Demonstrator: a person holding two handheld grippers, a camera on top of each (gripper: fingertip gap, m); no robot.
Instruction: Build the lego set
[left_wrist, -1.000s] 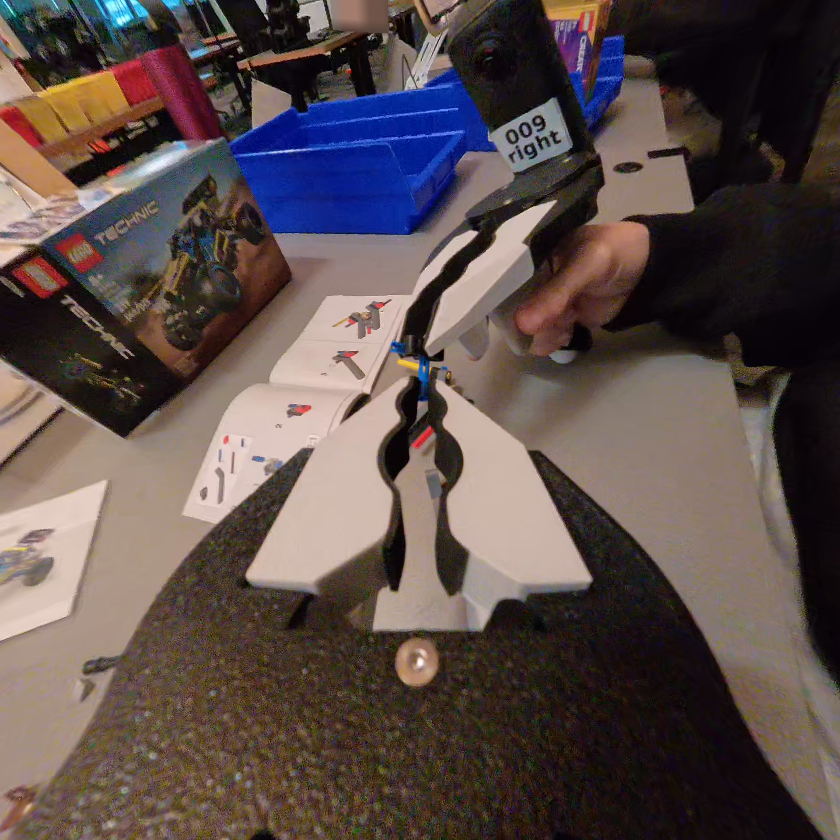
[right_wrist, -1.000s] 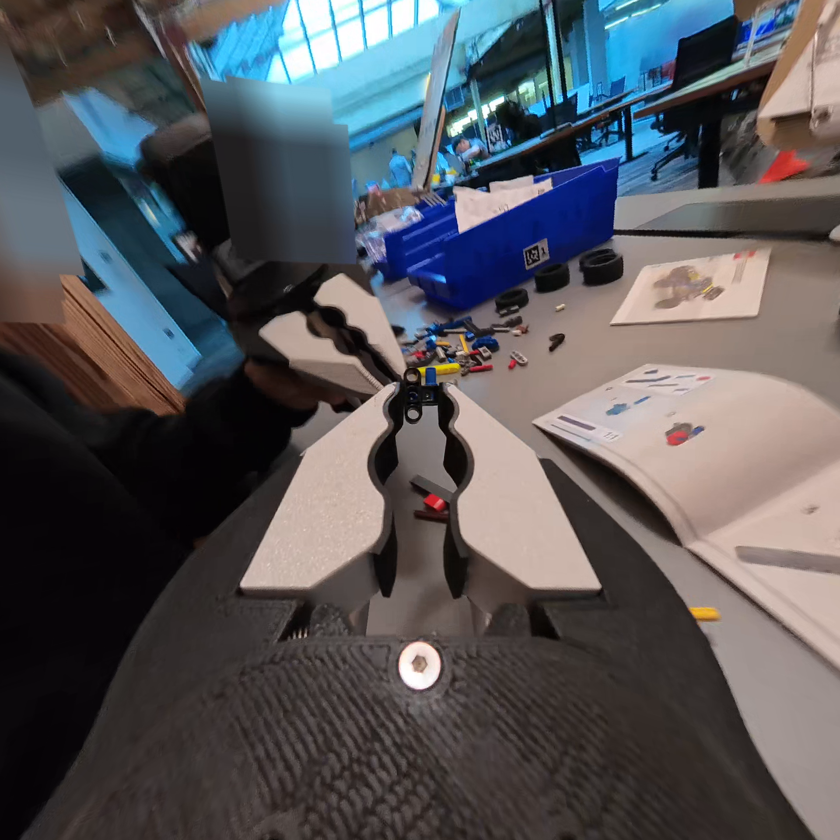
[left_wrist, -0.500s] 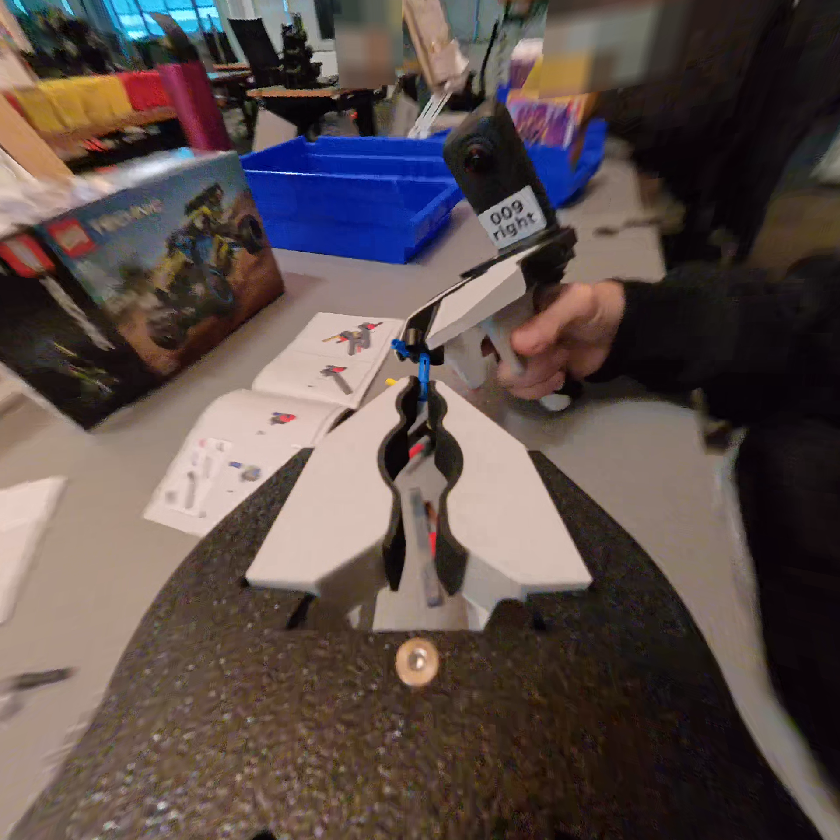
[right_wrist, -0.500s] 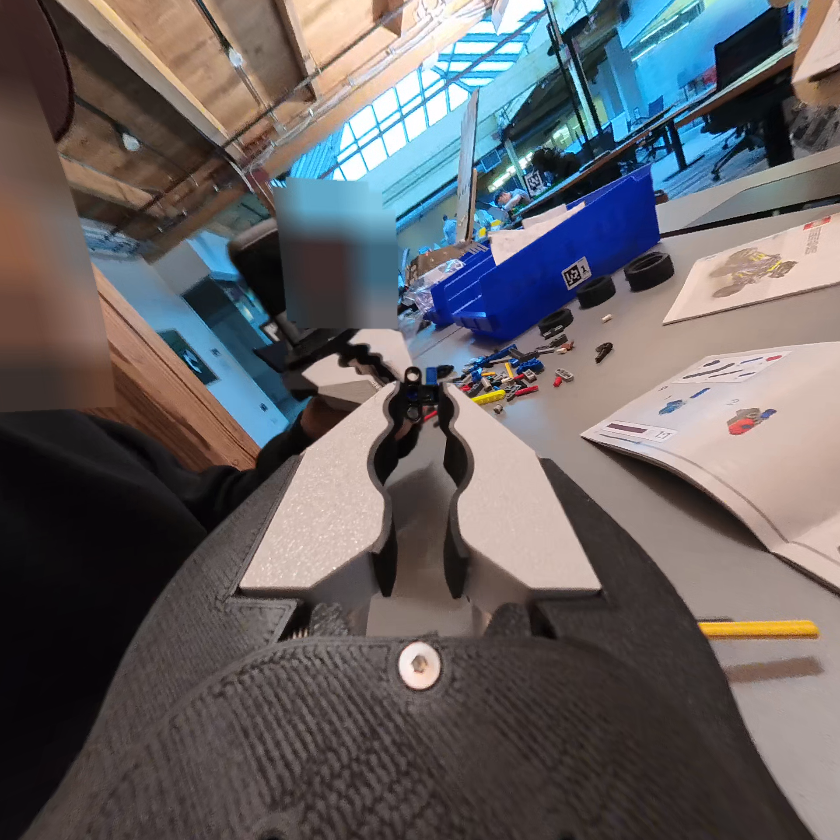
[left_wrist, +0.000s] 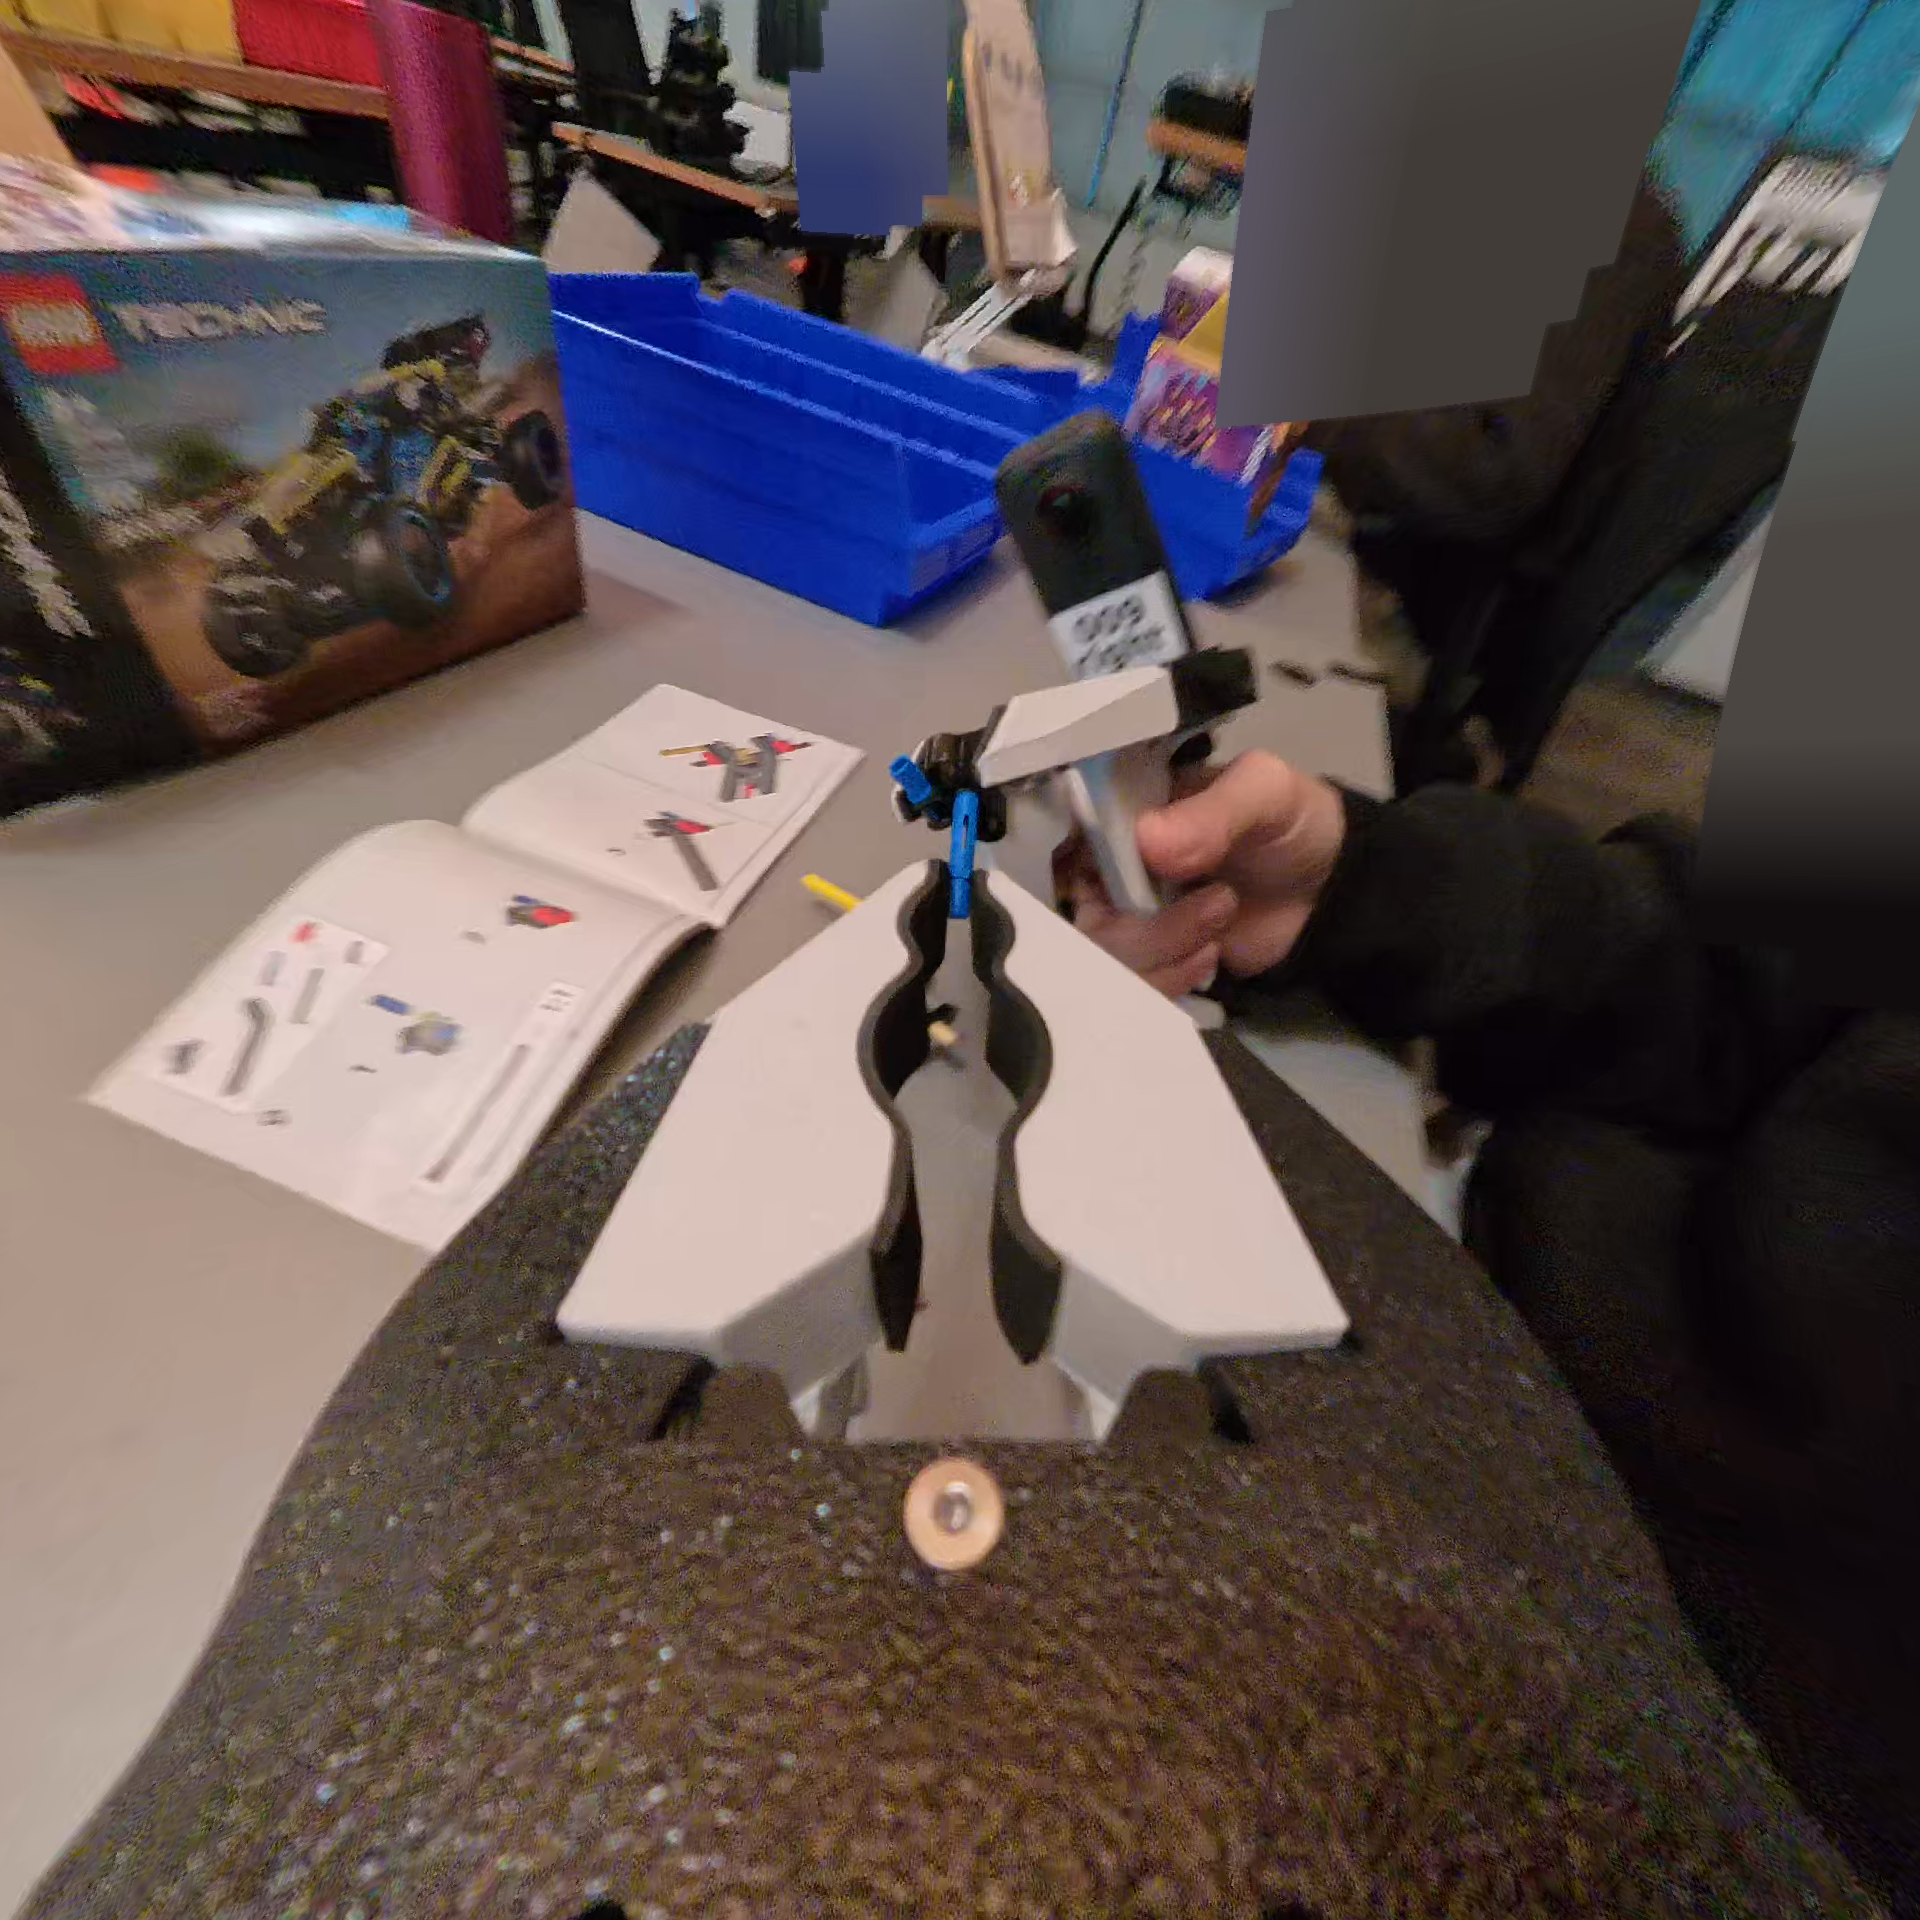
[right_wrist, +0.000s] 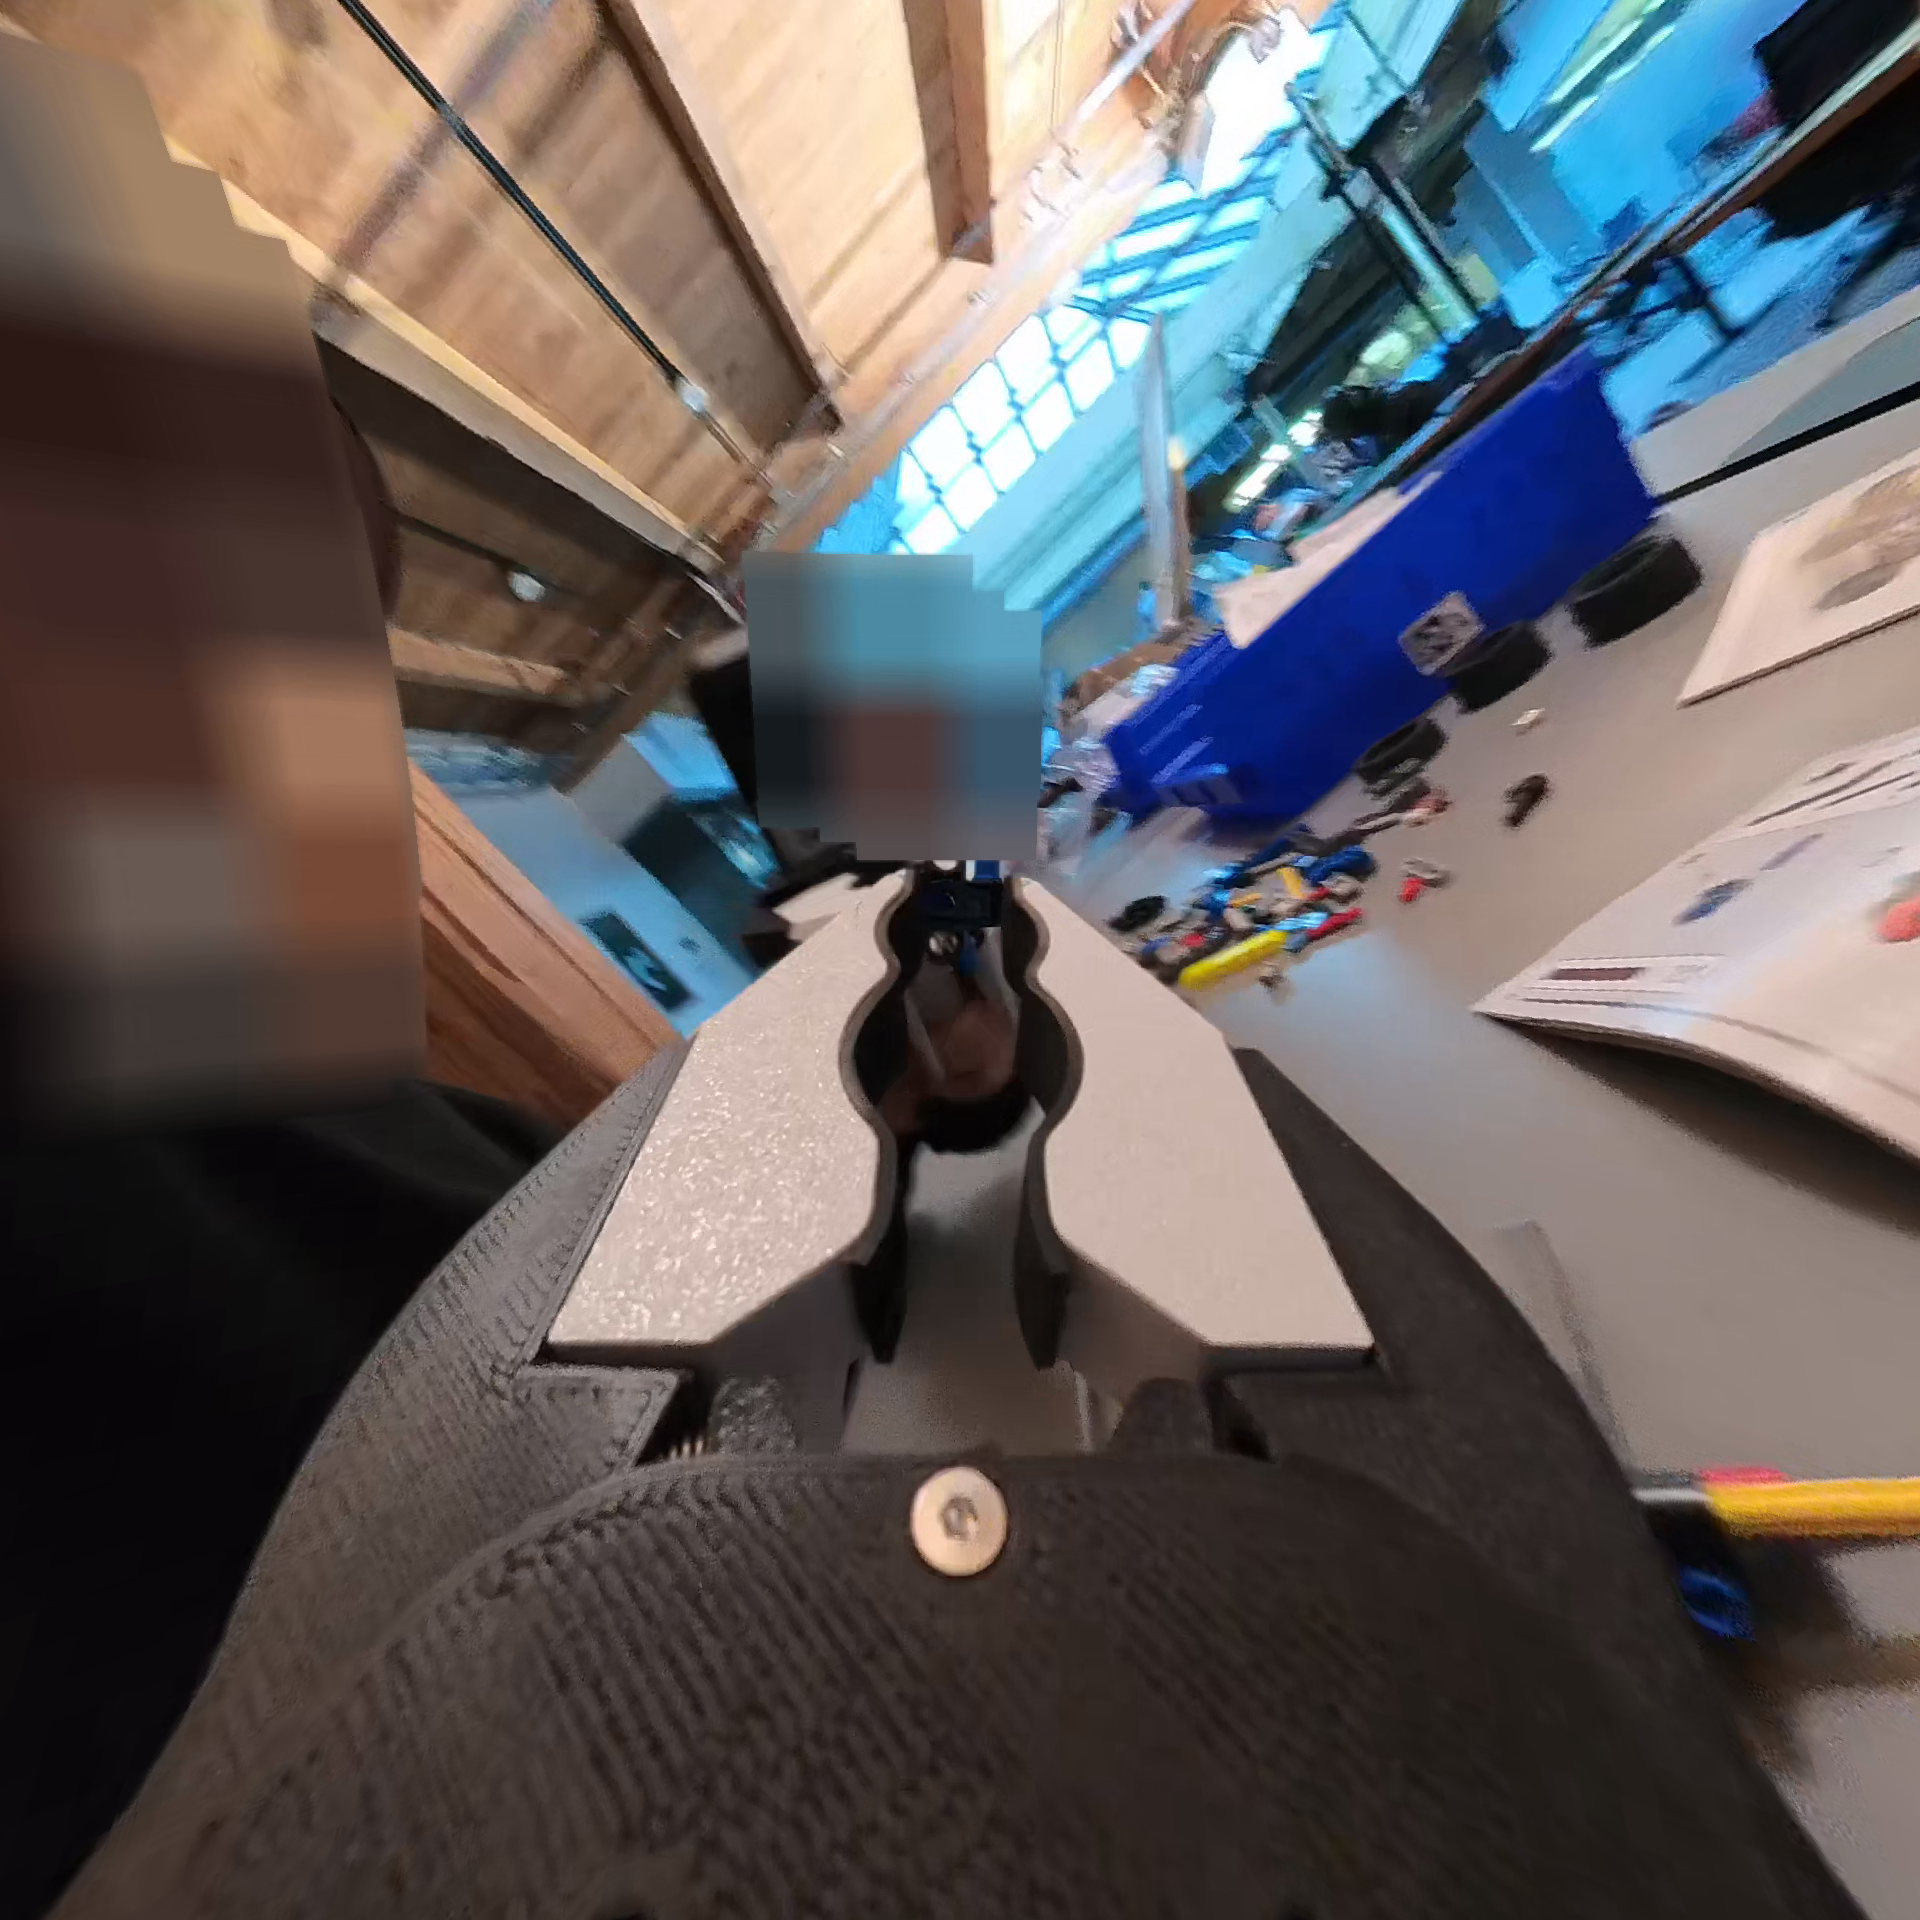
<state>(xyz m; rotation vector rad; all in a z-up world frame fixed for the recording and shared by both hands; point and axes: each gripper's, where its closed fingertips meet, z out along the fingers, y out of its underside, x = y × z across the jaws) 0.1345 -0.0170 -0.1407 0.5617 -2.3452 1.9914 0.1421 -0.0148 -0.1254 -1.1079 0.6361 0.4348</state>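
The left gripper (left_wrist: 961, 891), with grey wedge-shaped fingers lined in black, is clamped on a thin blue plastic pin (left_wrist: 963, 852) that stands upright from its tips. The pin's top meets the small black lego beam piece (left_wrist: 951, 777) pinched at the tips of the right gripper (left_wrist: 971, 774), which a hand (left_wrist: 1216, 883) in a black sleeve holds by its white handle. A second blue peg (left_wrist: 908, 777) sticks out of the black piece's left side. A second ago both tools were lower, close over the grey table (left_wrist: 156, 1351); now they are raised and the right gripper is level, its nose pointing left.

In the right wrist view the right gripper (right_wrist: 961, 902) is closed on the same black and blue piece (right_wrist: 958, 902), and the camera has tilted up sharply, so that wooden ceiling beams fill the top where the table showed before.

The open white instruction booklet (left_wrist: 468, 935) lies flat left of the grippers, with the printed cardboard lego box (left_wrist: 281, 488) and long blue plastic bins (left_wrist: 790, 447) behind it. A yellow rod (left_wrist: 828, 890) lies on the table just beyond the booklet. Loose coloured lego parts (right_wrist: 1262, 914) and black rubber tyres (right_wrist: 1631, 587) sit scattered near a blue bin (right_wrist: 1382, 634).
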